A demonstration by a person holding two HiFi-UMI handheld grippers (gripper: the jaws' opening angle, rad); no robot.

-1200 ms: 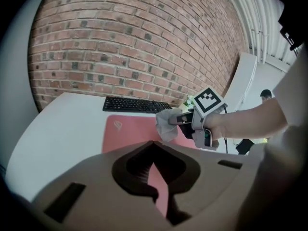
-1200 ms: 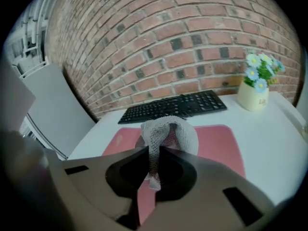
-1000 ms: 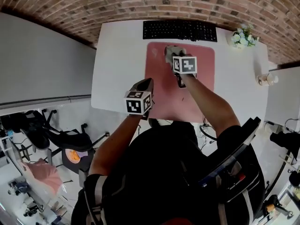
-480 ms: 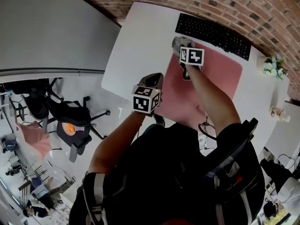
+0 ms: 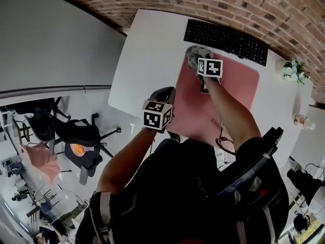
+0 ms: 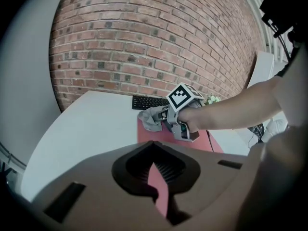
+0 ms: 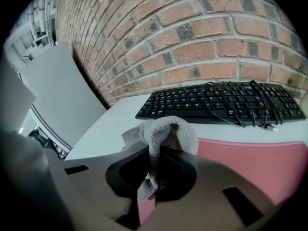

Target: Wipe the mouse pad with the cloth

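Observation:
A pink mouse pad [image 5: 228, 93] lies on the white desk [image 5: 147, 60], in front of a black keyboard [image 5: 226, 34]. My right gripper [image 5: 199, 60] is shut on a grey cloth [image 5: 194, 55] and holds it at the pad's far left corner. In the right gripper view the cloth [image 7: 166, 131] bulges out of the gripper [image 7: 155, 174], with the pad [image 7: 260, 160] below it. My left gripper [image 5: 166, 96] hovers over the desk's near edge, left of the pad, jaws together with nothing in them. The left gripper view shows that gripper [image 6: 155, 176], the cloth [image 6: 151, 119] and the pad [image 6: 192, 146].
The keyboard [image 7: 221, 102] with its cable lies close behind the cloth, under a brick wall. A small bunch of white flowers [image 5: 294, 70] and a small bottle [image 5: 300, 121] stand at the desk's right side. An office chair [image 5: 76, 136] is on the floor to the left.
My right gripper has carried the cloth leftward along the pad's far edge to its far left corner. The head camera has swung. The left gripper has stayed by the near edge.

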